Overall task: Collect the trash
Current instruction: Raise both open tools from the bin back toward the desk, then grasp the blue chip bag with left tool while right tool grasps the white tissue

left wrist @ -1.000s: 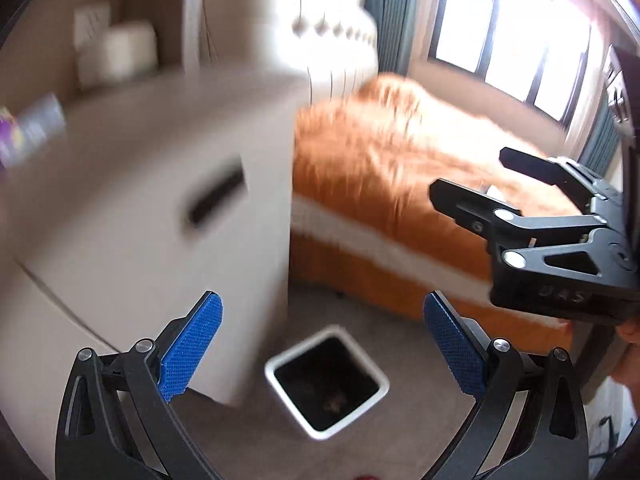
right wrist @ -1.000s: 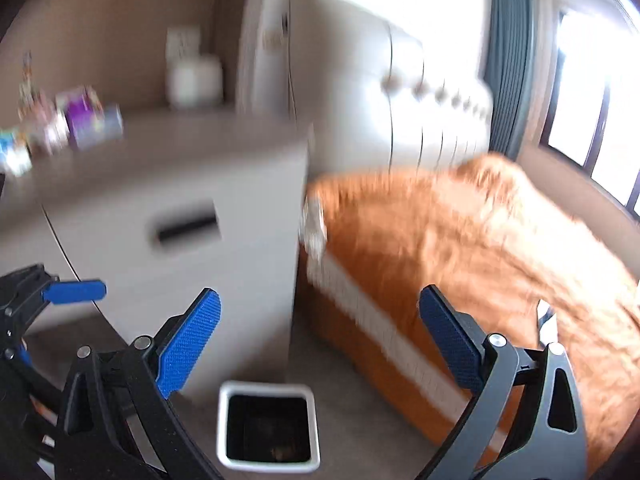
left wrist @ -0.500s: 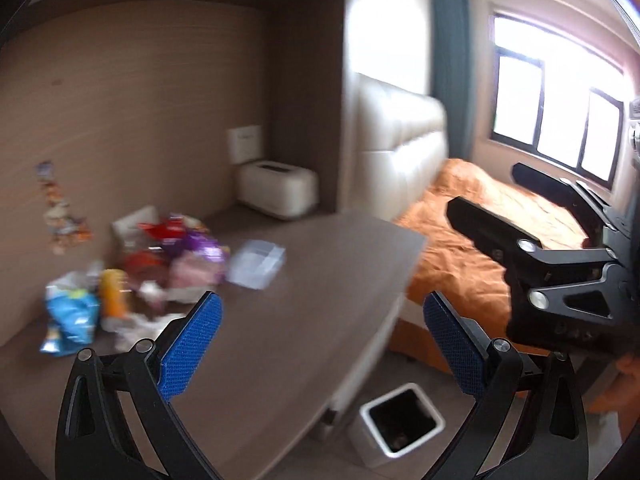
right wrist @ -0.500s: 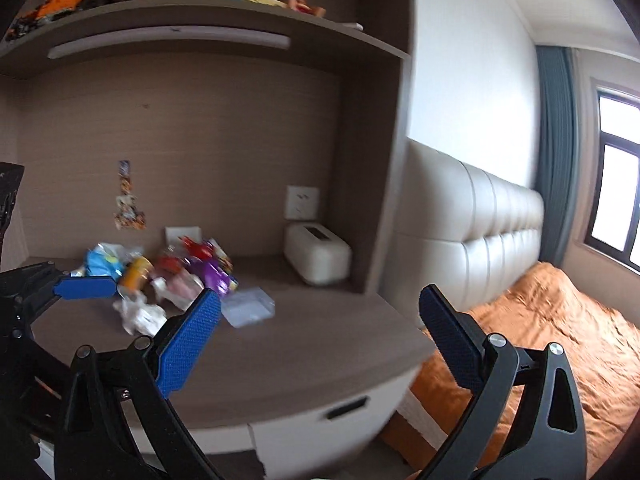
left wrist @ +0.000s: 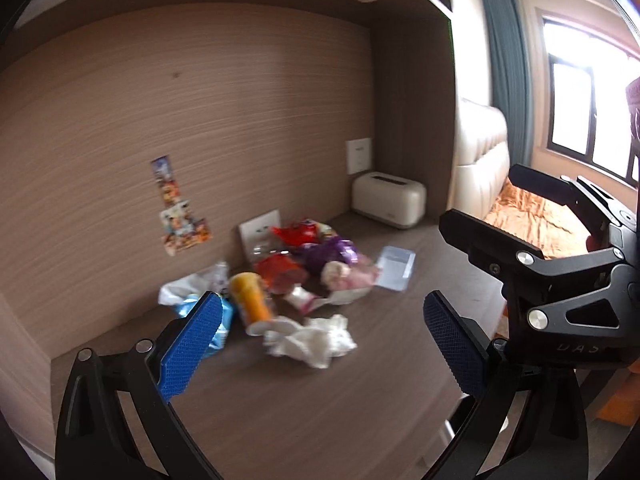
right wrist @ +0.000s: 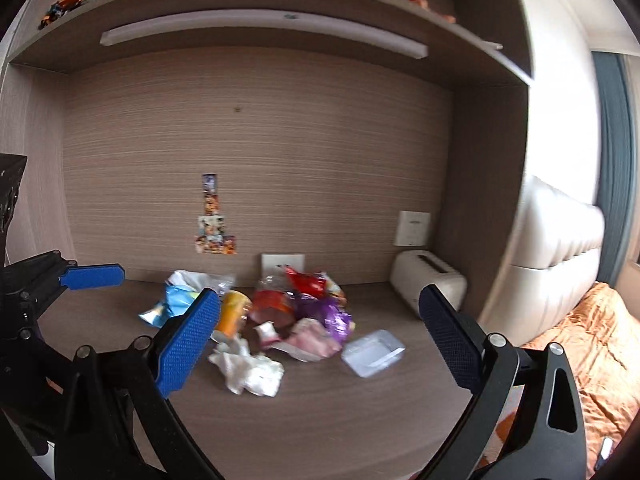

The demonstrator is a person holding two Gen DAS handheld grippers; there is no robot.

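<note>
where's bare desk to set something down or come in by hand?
Free: the desk front strip, between the crumpled tissue and the near edge; also between the clear plastic tray and the toaster. Crowded: wrappers and the orange cup along the back wall.

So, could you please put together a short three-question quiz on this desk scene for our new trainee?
1. True or false: the left gripper and the right gripper both hold nothing.
2. Which item of the trash pile lies nearest the grippers? A) the crumpled white tissue B) the orange cup C) the purple wrapper
3. Fill in: the clear plastic lid lies between the pile and the cream-coloured ____.

Key: 1 true, both are wide open. 2 A. 3 toaster.
</note>
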